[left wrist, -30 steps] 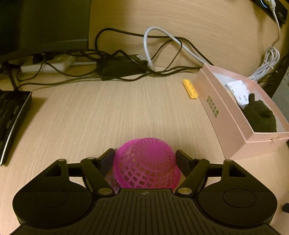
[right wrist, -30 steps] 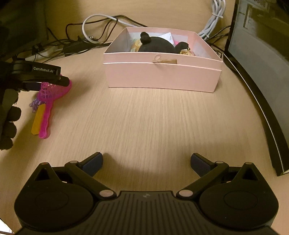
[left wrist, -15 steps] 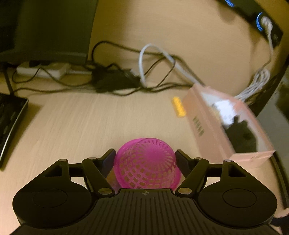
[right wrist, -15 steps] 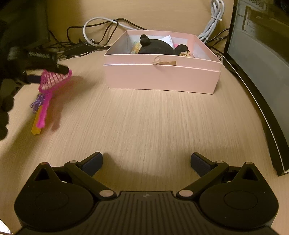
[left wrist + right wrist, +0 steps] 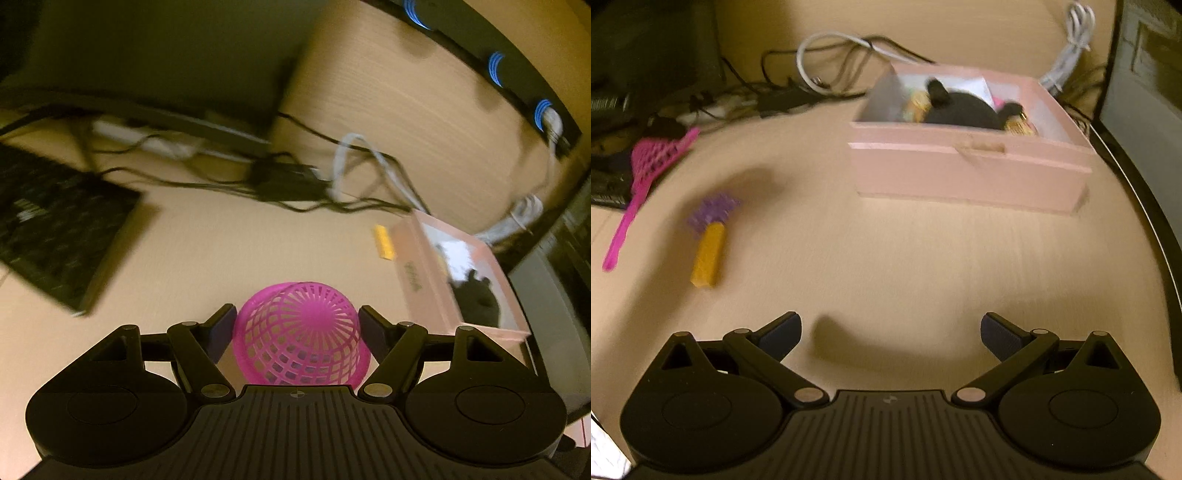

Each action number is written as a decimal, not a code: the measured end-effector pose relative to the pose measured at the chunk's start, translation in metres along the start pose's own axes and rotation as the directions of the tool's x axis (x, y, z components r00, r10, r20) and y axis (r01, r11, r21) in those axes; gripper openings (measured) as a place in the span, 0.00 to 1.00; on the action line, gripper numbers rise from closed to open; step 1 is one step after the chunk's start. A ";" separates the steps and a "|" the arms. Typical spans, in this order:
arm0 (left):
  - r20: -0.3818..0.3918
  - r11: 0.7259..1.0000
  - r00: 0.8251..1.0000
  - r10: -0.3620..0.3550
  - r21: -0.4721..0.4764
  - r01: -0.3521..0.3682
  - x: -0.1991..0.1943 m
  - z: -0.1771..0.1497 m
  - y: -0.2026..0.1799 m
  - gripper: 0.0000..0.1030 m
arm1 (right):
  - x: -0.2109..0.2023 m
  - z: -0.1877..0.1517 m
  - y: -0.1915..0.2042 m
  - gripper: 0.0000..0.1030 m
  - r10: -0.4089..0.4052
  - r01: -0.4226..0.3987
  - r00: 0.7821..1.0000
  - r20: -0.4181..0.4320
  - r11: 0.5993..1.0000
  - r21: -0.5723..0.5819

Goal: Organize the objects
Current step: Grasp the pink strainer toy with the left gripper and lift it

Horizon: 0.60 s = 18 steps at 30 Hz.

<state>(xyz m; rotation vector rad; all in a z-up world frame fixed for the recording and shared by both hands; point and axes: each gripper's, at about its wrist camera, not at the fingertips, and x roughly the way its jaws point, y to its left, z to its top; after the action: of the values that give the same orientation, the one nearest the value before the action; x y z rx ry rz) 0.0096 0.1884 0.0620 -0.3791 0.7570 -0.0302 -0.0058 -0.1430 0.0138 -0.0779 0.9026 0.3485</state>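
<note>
My left gripper (image 5: 297,326) is shut on the mesh bowl of a pink plastic strainer (image 5: 301,332) and holds it in the air above the desk. In the right wrist view the strainer (image 5: 646,173) hangs at the far left with its handle pointing down. A yellow-handled brush with purple bristles (image 5: 709,243) lies on the desk below it. The pink box (image 5: 971,166) stands at the back, with a black plush (image 5: 960,107) and small items inside. It also shows in the left wrist view (image 5: 454,280). My right gripper (image 5: 890,332) is open and empty above the desk.
A yellow block (image 5: 384,242) lies beside the pink box. A keyboard (image 5: 55,229) is at the left. Cables and a power strip (image 5: 288,177) run along the back wall. A dark monitor (image 5: 1145,110) stands at the right edge.
My left gripper has lifted the pink strainer off the desk and tilted. The yellow and purple brush beneath it is now uncovered. My right gripper shifted, both views are blurred.
</note>
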 end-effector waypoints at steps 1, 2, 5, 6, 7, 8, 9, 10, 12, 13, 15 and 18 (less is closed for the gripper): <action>0.001 0.999 1.000 0.020 -0.028 -0.020 -0.005 -0.001 0.011 0.75 | -0.001 0.004 0.006 1.00 0.012 -0.012 1.000 0.007 1.000 -0.011; 0.003 0.998 0.999 0.035 -0.050 -0.035 -0.009 -0.001 0.019 0.75 | -0.001 0.007 0.012 1.00 0.026 -0.026 1.000 0.013 0.999 -0.025; 0.009 0.991 0.996 0.084 -0.101 -0.083 -0.022 -0.004 0.042 0.75 | -0.003 0.014 0.033 1.00 0.078 -0.076 0.997 0.018 0.994 -0.083; 0.009 0.989 0.995 0.103 -0.111 -0.102 -0.026 -0.006 0.048 0.75 | -0.003 0.015 0.041 1.00 0.096 -0.094 0.995 0.015 0.990 -0.106; 0.005 0.986 0.993 0.117 -0.117 -0.116 -0.029 -0.007 0.053 0.75 | -0.002 0.015 0.049 1.00 0.111 -0.108 0.994 0.011 0.986 -0.130; -0.003 0.984 0.992 0.129 -0.122 -0.128 -0.030 -0.009 0.056 0.75 | -0.001 0.014 0.057 1.00 0.123 -0.120 0.992 0.005 0.981 -0.155; -0.012 0.982 0.990 0.138 -0.125 -0.138 -0.031 -0.011 0.059 0.75 | 0.001 0.014 0.066 1.00 0.132 -0.130 0.991 0.002 0.975 -0.181; -0.019 0.981 0.989 0.147 -0.128 -0.148 -0.033 -0.014 0.061 0.75 | 0.003 0.014 0.073 0.97 0.136 -0.133 0.991 0.002 0.970 -0.202; -0.025 0.979 0.988 0.154 -0.133 -0.156 -0.038 -0.019 0.065 0.75 | 0.009 0.018 0.088 0.85 0.145 -0.143 0.989 -0.008 0.962 -0.233; -0.029 0.978 0.987 0.157 -0.132 -0.159 -0.039 -0.021 0.066 0.75 | 0.013 0.021 0.092 0.78 0.152 -0.152 0.988 -0.019 0.960 -0.235; -0.036 0.979 0.986 0.165 -0.117 -0.168 -0.041 -0.025 0.064 0.75 | 0.021 0.026 0.101 0.73 0.168 -0.171 0.985 -0.034 0.960 -0.221; -0.038 0.980 0.984 0.173 -0.090 -0.176 -0.046 -0.028 0.061 0.75 | 0.030 0.032 0.110 0.73 0.181 -0.187 0.982 -0.048 0.958 -0.219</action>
<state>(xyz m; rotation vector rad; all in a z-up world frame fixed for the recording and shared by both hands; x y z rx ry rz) -0.0497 0.2435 0.0526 -0.4005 0.8208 0.1656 -0.0009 -0.0248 0.0188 -0.2070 0.8974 0.6236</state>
